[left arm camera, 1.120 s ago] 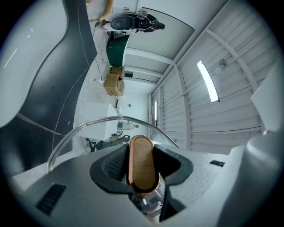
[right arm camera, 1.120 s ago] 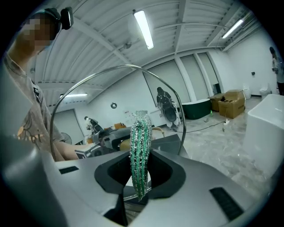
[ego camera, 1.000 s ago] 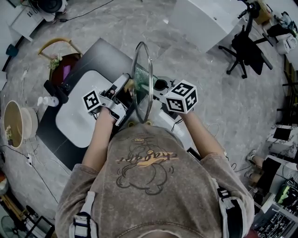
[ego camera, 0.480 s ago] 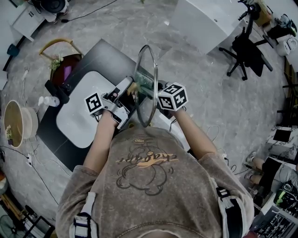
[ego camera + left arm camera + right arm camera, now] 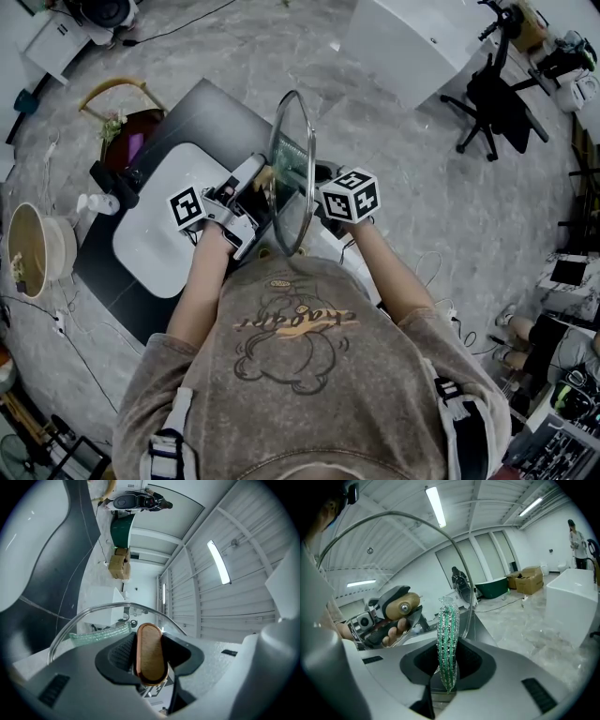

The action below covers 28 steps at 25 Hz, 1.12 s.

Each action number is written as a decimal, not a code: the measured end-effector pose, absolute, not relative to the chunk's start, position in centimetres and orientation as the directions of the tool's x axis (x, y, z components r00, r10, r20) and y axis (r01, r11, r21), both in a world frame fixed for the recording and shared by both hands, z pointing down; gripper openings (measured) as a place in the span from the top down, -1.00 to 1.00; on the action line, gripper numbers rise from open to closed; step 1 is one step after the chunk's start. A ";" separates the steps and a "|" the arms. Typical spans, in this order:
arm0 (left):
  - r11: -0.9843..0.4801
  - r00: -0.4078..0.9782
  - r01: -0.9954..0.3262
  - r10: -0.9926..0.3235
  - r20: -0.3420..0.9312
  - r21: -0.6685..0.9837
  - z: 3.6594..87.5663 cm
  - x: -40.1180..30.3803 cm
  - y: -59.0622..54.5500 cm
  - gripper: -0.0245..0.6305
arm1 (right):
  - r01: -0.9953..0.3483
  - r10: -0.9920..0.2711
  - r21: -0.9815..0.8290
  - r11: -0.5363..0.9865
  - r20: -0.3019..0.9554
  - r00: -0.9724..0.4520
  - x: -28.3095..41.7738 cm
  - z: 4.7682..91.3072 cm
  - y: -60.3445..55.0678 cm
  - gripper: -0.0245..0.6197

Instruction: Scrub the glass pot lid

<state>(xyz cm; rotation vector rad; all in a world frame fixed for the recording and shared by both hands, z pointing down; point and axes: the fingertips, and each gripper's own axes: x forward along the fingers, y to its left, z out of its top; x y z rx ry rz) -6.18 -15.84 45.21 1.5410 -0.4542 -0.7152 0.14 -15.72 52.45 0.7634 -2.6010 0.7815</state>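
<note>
The glass pot lid (image 5: 292, 173) stands on edge between the two grippers, above the black counter. My left gripper (image 5: 253, 183) is shut on the lid's wooden knob (image 5: 151, 654), which fills the gap between its jaws; the lid's steel rim (image 5: 103, 612) arcs ahead of them. My right gripper (image 5: 323, 180) is shut on a green sparkly scrub pad (image 5: 447, 641), held upright against the other face of the glass. Through the lid, the right gripper view shows the knob (image 5: 401, 605) and the left gripper with a hand.
A white sink (image 5: 155, 225) is set in the black counter (image 5: 202, 117). A soap bottle (image 5: 97, 203) and a basket (image 5: 117, 112) sit at its left, and a wooden bowl (image 5: 33, 248) further left. A white cabinet (image 5: 412, 42) and an office chair (image 5: 497, 103) stand beyond.
The right gripper has moved left and nearer to the lid with the pad. The lid has turned a little, so more of its face shows than a second ago.
</note>
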 end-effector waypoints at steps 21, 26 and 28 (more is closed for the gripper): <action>-0.165 0.671 -0.080 -0.738 -0.069 0.983 45.5 -11.5 -15.7 0.40 | -0.690 -0.591 -0.406 0.598 0.359 -0.723 8.5 48.8 -15.5 0.65; -0.273 0.659 -0.363 -0.752 0.038 0.891 43.8 -11.2 -15.8 0.40 | -0.693 -0.605 -0.398 0.602 0.340 -0.720 8.7 47.7 -15.4 0.65; -0.285 0.638 -0.436 -0.767 0.070 0.854 43.0 -11.2 -16.0 0.40 | -0.693 -0.608 -0.396 0.602 0.335 -0.720 8.8 47.4 -15.4 0.65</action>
